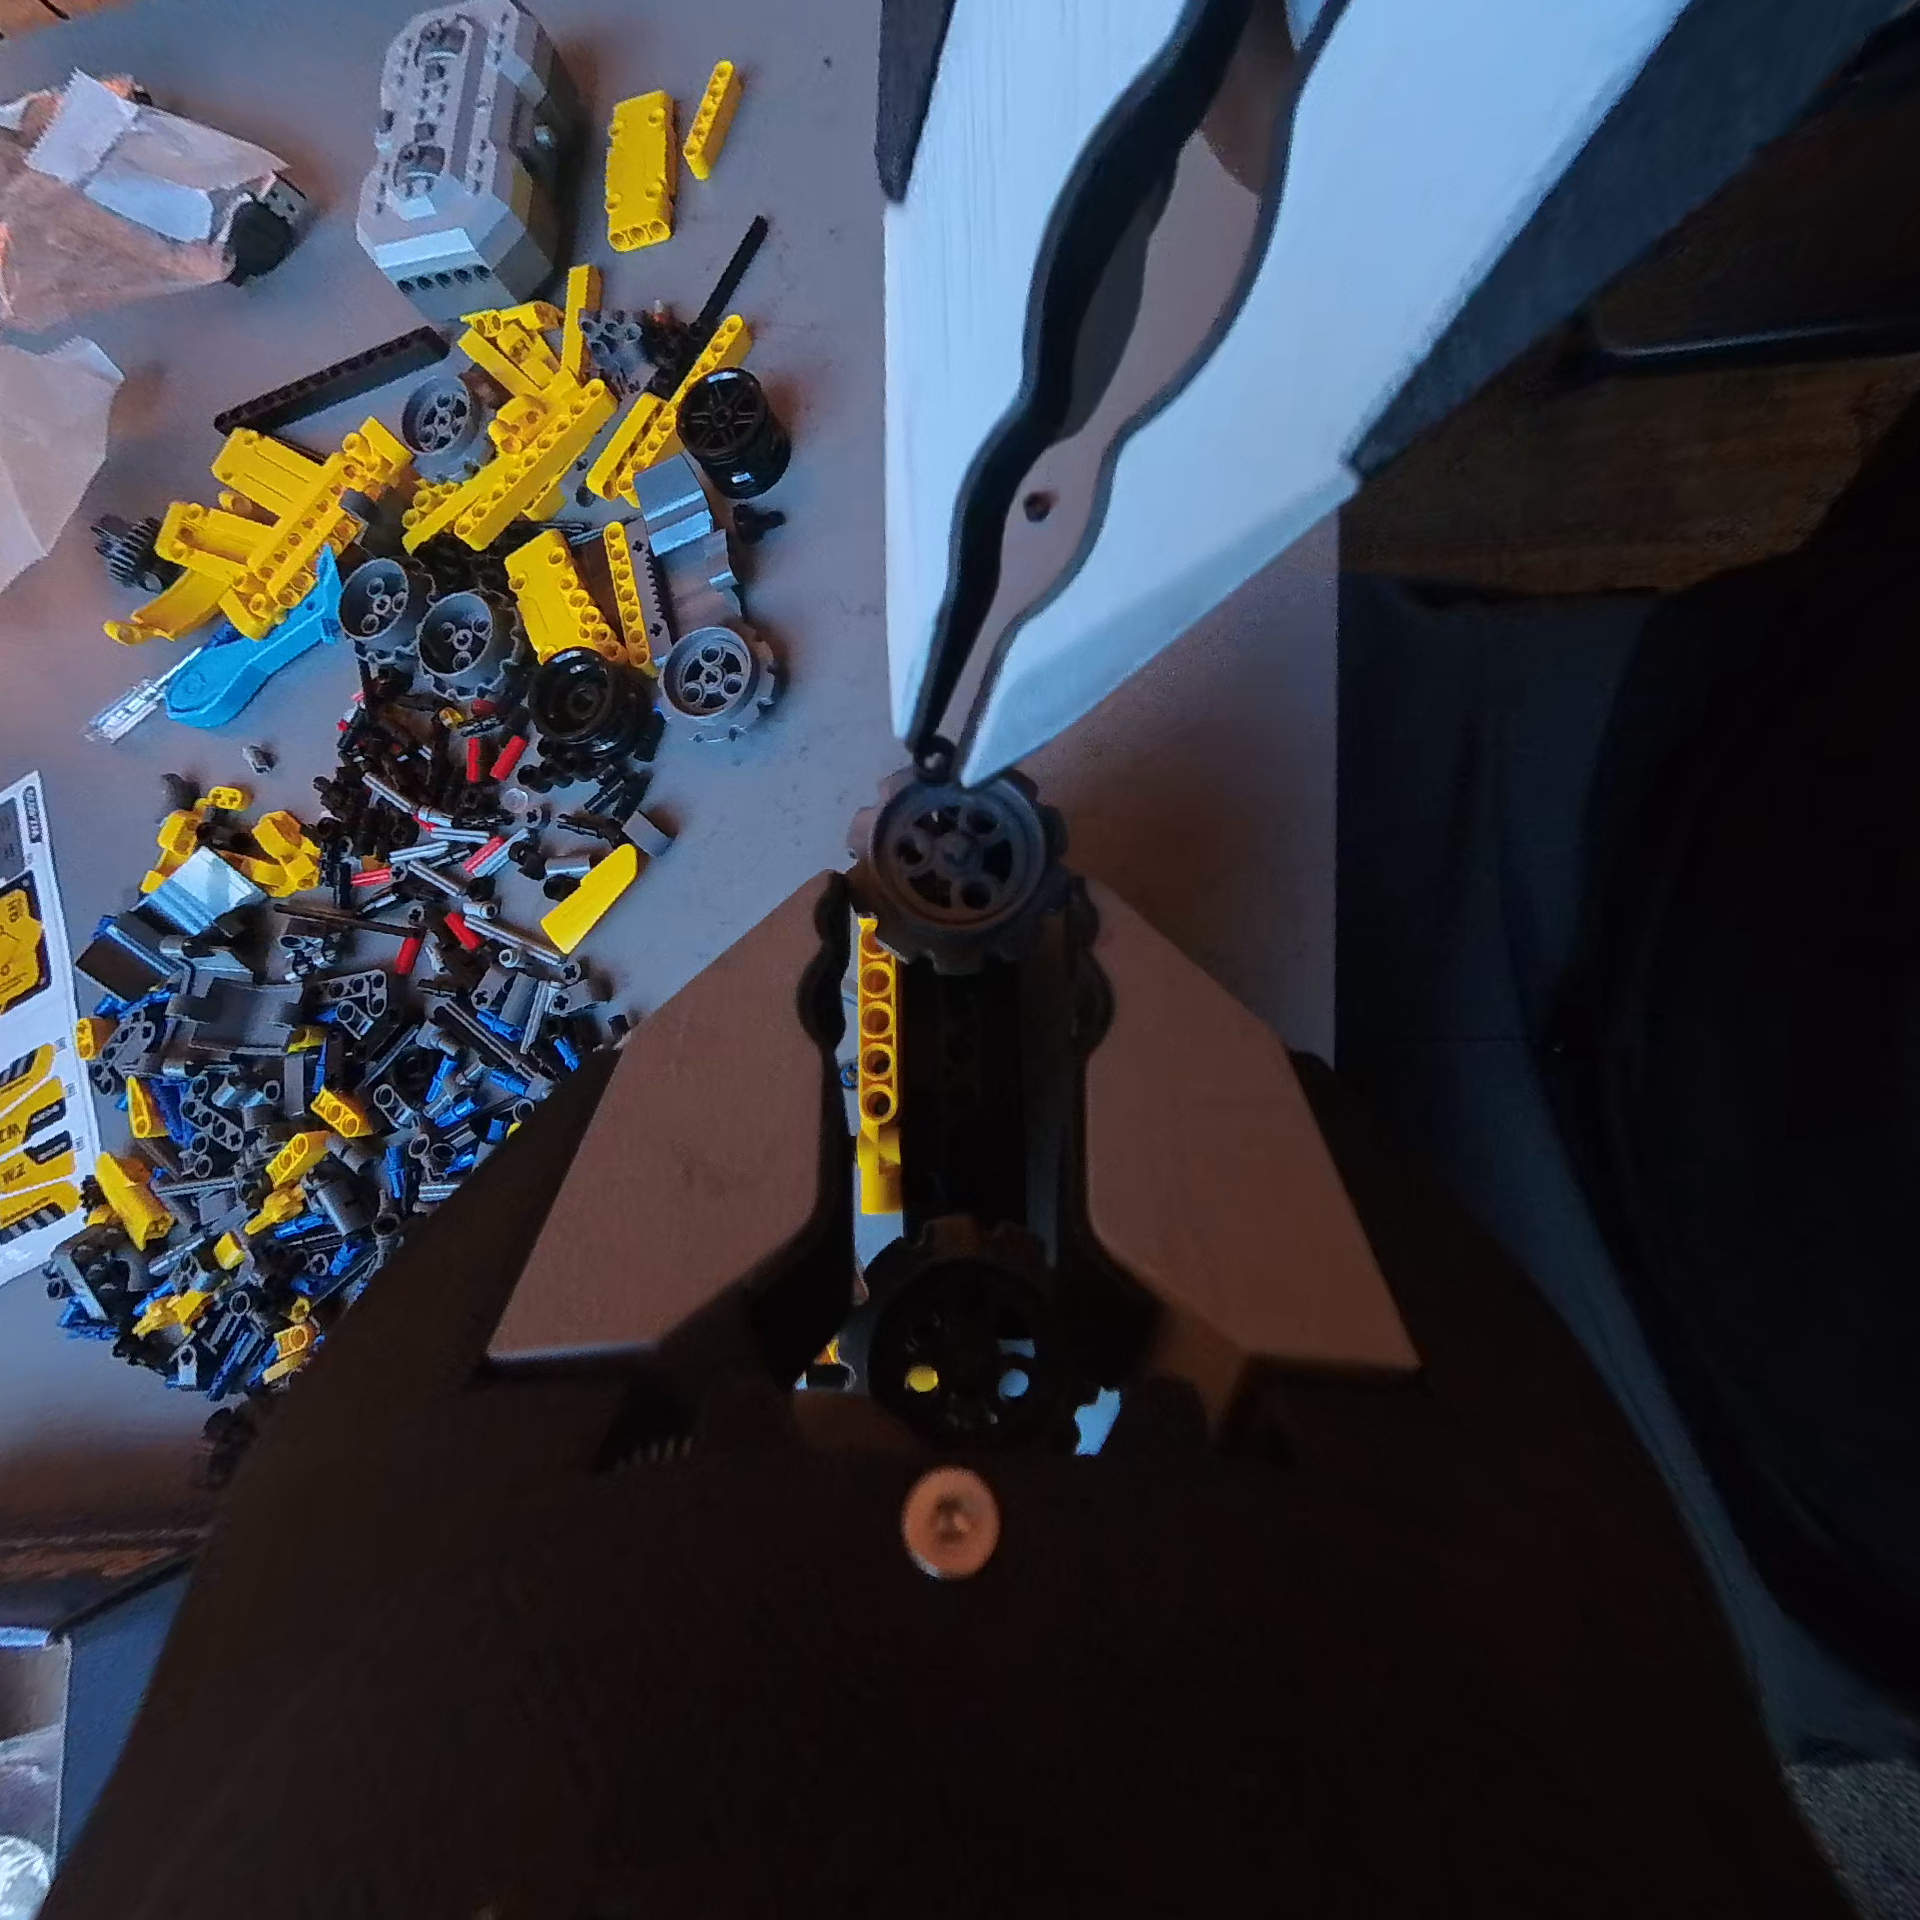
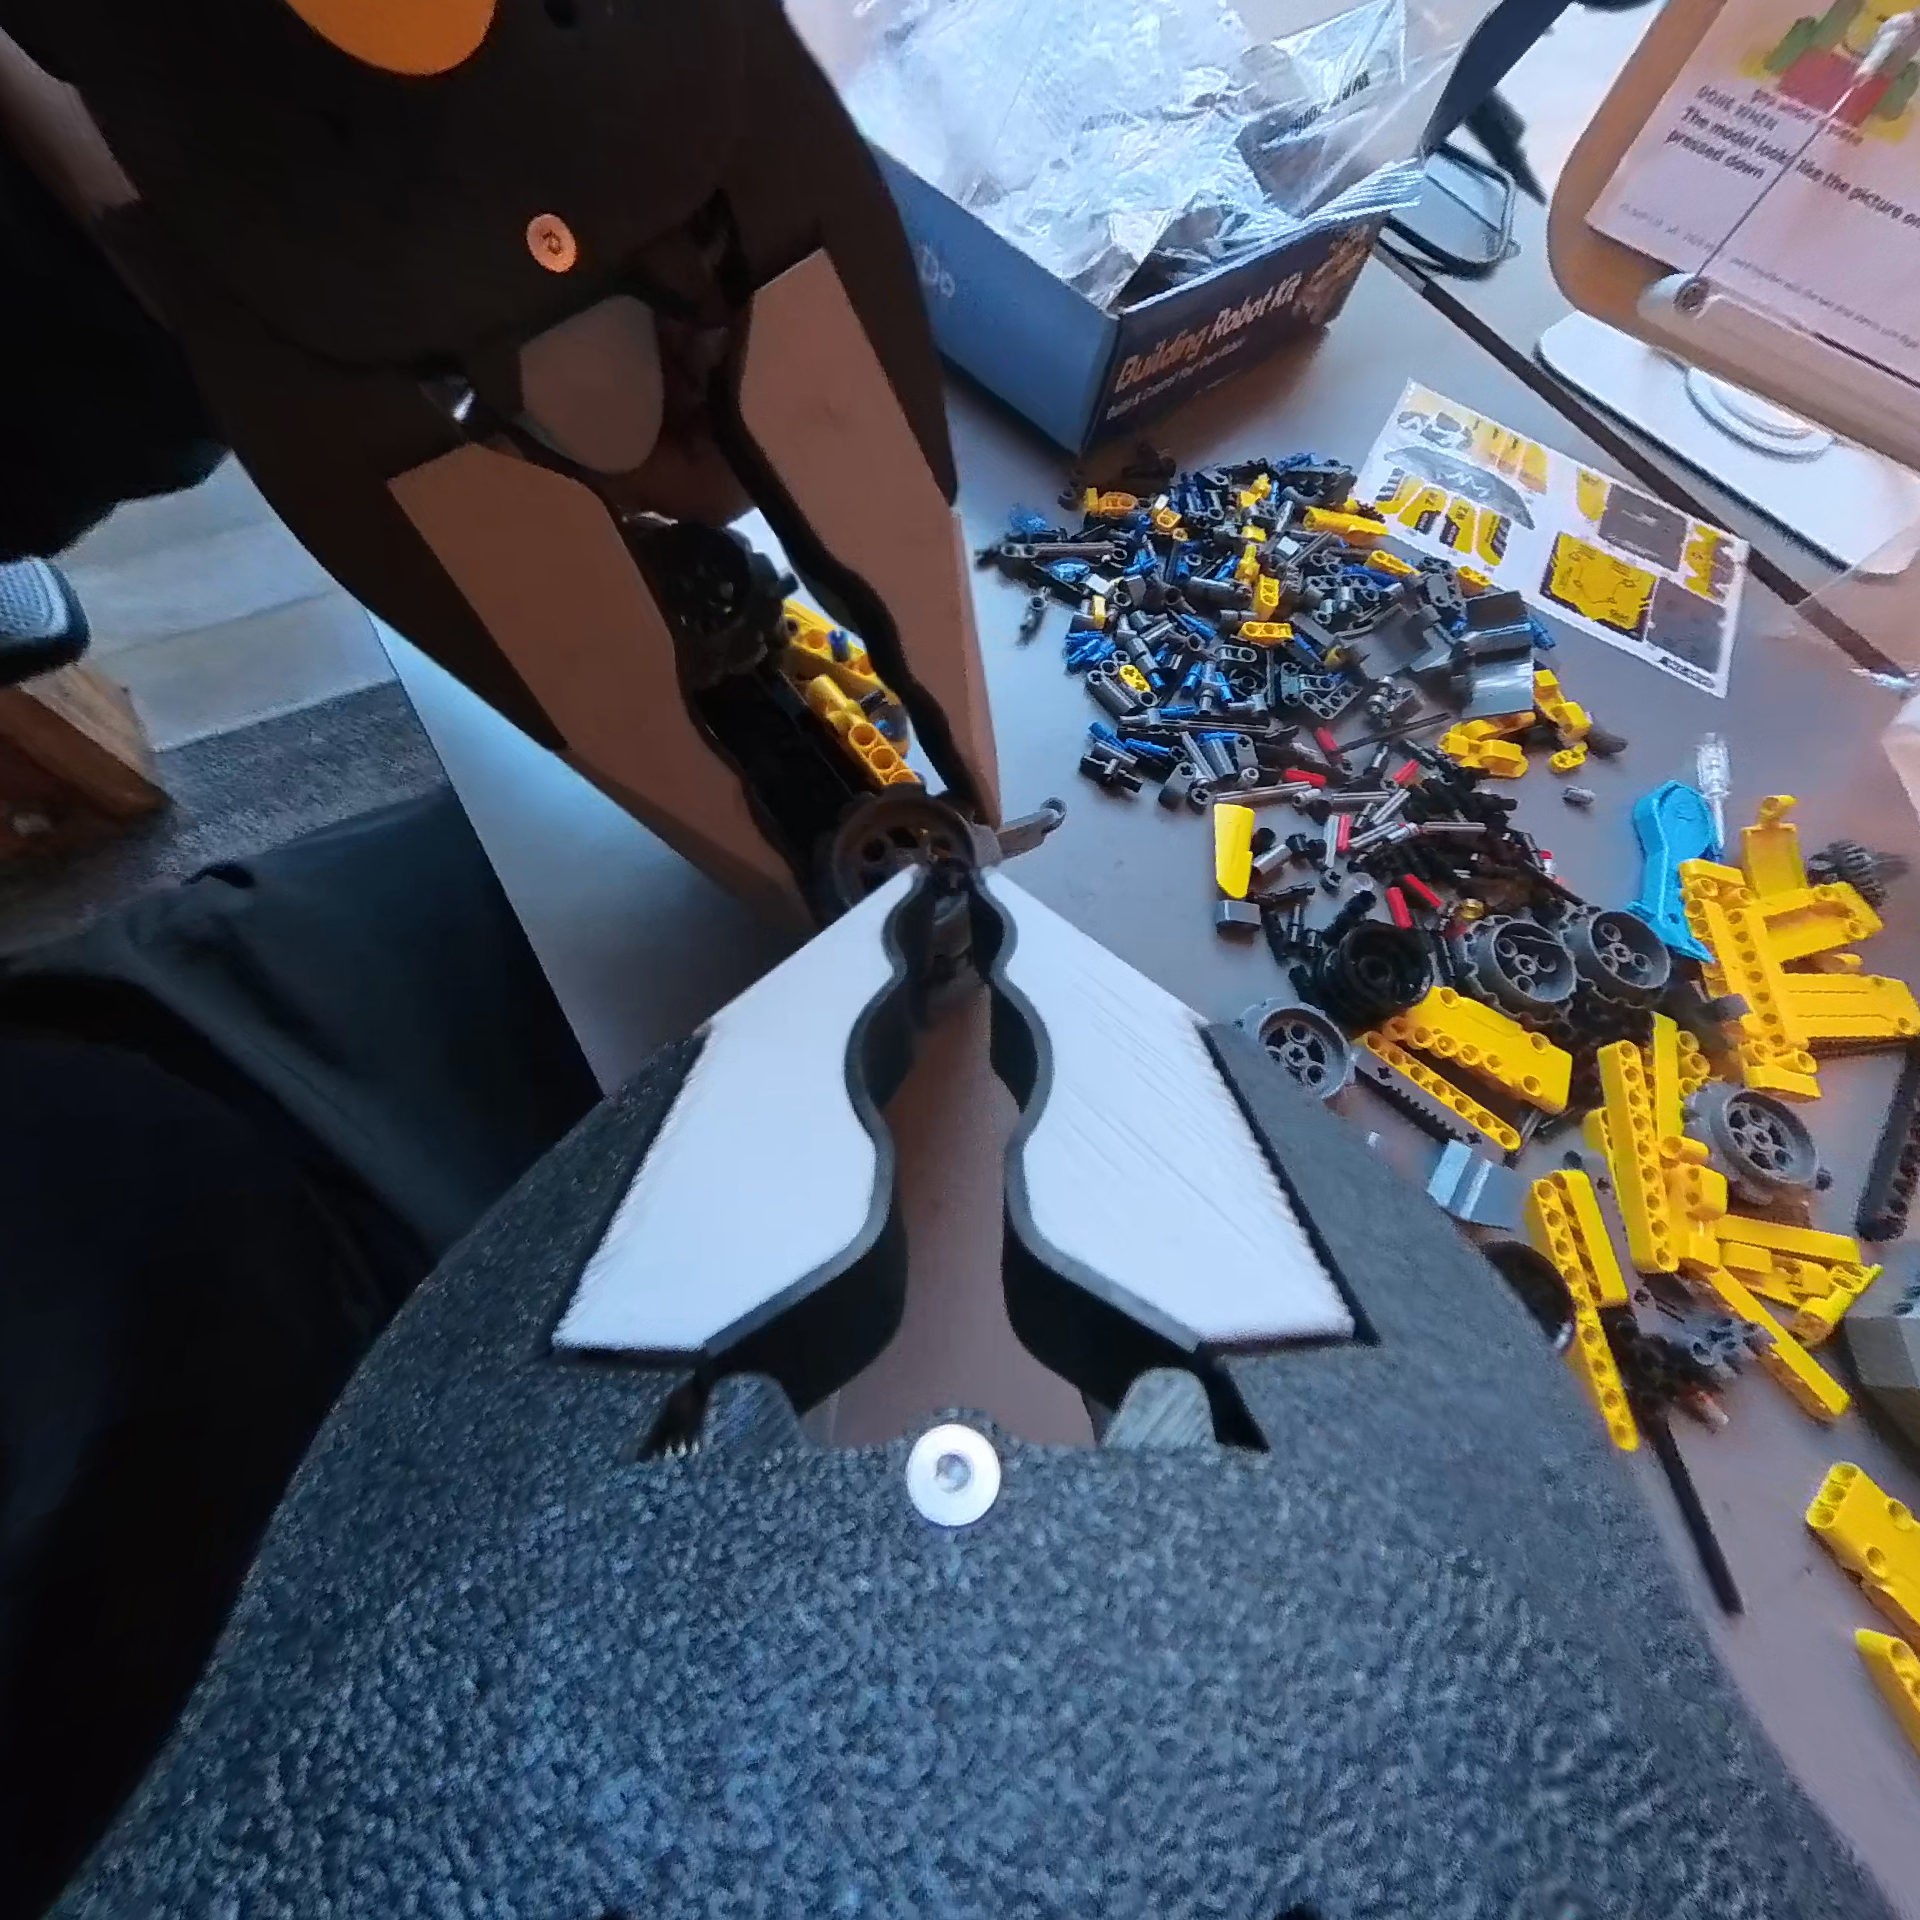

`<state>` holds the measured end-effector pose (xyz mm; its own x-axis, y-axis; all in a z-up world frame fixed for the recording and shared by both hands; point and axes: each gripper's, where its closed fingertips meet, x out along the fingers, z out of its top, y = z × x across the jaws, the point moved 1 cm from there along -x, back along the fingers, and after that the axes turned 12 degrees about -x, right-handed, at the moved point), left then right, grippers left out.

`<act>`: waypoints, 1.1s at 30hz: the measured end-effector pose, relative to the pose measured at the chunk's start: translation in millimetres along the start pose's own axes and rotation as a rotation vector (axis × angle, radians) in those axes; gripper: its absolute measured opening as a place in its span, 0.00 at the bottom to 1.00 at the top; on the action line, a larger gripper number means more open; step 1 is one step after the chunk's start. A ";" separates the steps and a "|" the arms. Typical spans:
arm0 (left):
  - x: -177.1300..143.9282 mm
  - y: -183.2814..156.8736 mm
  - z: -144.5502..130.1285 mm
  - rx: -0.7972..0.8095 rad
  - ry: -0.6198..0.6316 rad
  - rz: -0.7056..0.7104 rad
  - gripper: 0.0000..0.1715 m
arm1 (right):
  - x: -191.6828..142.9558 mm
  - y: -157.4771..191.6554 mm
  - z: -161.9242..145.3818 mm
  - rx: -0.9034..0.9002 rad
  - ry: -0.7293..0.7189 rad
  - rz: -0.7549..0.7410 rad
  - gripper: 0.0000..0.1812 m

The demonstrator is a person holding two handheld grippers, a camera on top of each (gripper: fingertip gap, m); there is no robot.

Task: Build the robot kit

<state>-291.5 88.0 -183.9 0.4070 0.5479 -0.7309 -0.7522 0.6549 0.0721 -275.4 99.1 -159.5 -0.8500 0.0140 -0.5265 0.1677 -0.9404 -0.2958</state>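
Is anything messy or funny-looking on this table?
Yes. Loose building pieces are scattered in heaps over the table instead of sorted. Torn plastic bags spill out of the open box. The half-built model hangs in the left gripper, off the table.

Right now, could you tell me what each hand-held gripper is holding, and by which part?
The left hand-held gripper clamps a partly built model along its beams. The right hand-held gripper pinches a small dark piece at the model's grey wheel.

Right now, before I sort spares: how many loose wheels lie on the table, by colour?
Grey wheels: 4
Black wheels: 2
Total: 6
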 end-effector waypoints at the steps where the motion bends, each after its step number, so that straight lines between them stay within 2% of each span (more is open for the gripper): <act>1: 0.1 -0.1 0.1 -0.001 -0.002 -0.001 0.22 | -1.3 0.3 0.6 0.009 -0.014 0.014 0.03; 12: -1.1 -1.6 -1.1 0.038 0.012 -0.006 0.23 | 5.0 12.1 7.0 -0.218 -0.082 0.231 0.03; 19: -3.2 -0.4 -3.4 0.039 0.014 -0.043 0.22 | 10.3 14.2 6.5 -0.323 -0.058 0.263 0.03; 33: -2.7 1.1 -3.0 0.034 0.003 -0.060 0.23 | 14.4 12.1 5.8 -0.343 -0.046 0.280 0.03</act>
<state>-295.0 85.6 -183.9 0.4492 0.5059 -0.7364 -0.7084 0.7040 0.0515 -288.6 86.0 -166.0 -0.7684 -0.2480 -0.5900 0.5442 -0.7384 -0.3983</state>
